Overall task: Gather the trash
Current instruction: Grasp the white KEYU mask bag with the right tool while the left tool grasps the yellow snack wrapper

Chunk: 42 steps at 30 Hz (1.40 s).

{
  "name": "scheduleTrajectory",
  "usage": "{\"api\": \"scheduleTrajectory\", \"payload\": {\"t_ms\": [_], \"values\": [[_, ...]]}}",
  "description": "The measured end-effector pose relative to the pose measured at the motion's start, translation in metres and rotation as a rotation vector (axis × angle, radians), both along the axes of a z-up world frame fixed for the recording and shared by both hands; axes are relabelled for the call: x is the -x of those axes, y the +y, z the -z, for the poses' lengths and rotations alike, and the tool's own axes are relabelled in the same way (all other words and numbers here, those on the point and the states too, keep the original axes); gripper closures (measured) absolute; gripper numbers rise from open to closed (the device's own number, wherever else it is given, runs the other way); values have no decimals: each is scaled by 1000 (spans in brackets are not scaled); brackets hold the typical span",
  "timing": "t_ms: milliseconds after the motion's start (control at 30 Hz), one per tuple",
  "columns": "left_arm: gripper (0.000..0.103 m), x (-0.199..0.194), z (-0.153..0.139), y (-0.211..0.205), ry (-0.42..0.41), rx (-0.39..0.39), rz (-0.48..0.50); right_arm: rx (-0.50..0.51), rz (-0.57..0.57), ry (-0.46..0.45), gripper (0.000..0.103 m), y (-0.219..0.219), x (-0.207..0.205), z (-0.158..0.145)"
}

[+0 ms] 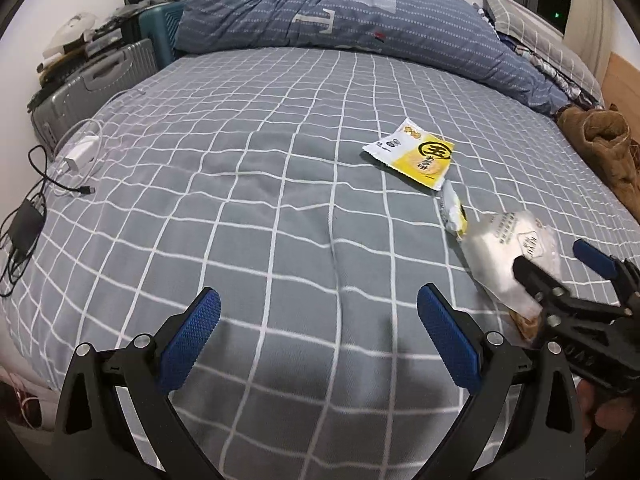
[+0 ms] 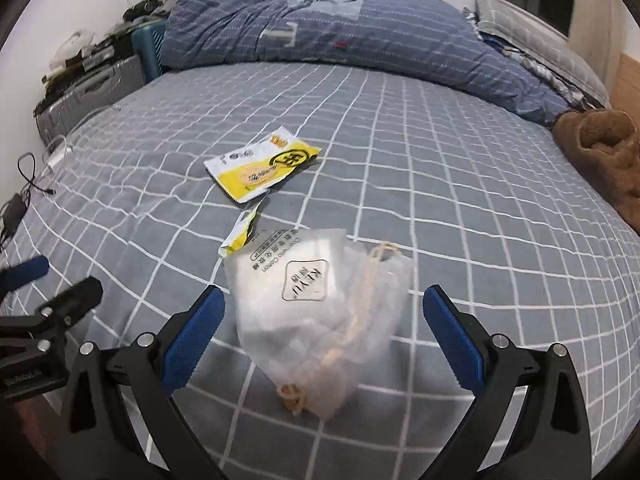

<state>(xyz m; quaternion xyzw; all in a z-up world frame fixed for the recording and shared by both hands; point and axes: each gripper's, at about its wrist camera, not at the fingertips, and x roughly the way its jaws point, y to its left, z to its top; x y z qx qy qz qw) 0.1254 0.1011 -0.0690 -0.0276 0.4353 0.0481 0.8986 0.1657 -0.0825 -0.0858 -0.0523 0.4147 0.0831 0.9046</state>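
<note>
I am working over a bed covered by a grey checked sheet (image 1: 260, 208). My right gripper (image 2: 324, 332) has its two blue-padded fingers spread wide, one on each side of a translucent white plastic bag (image 2: 316, 304) that lies on the sheet; the pads are not touching it. Just beyond the bag lies a small torn yellow scrap (image 2: 240, 232), and past that scrap a flat yellow-and-white snack wrapper (image 2: 260, 168). My left gripper (image 1: 320, 340) is also spread wide with nothing between its fingers, above bare sheet to the left of the bag. Far beyond the bag, a crumpled blue striped duvet (image 1: 340, 16) is heaped along the back of the bed.
</note>
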Motion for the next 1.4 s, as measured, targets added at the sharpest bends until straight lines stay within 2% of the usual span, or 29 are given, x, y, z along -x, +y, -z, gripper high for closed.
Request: {"api": "scheduleTrajectory", "payload": {"t_ms": [67,267,433,533,767,900,1067,1267,1400], "values": [[6,-3,1,1,0,2,1,8,-7,19,8,3,-5,8],[6,-8,5,5,8,-1,-1,23,-40,83,24,12,-11,27],[6,-8,5,4,6,-2,5,30,-83,94,52,21,-7,29],[6,-9,5,1,7,-6,13,24,-91,91,60,22,-5,26],[6,-13,7,-8,10,-6,25,-36,-65,63,62,-1,-2,5],[7,-26,9,-18,24,5,61,-55,-30,38,62,-32,-4,-8],[7,-69,6,-36,46,29,145,-76,21,20,62,-77,-7,-22],[7,-137,-5,-58,38,-30,261,-84,70,27,62,-125,-13,-24],[7,-179,11,-76,85,-60,355,-98,104,36,62,-142,-20,-24]]}}
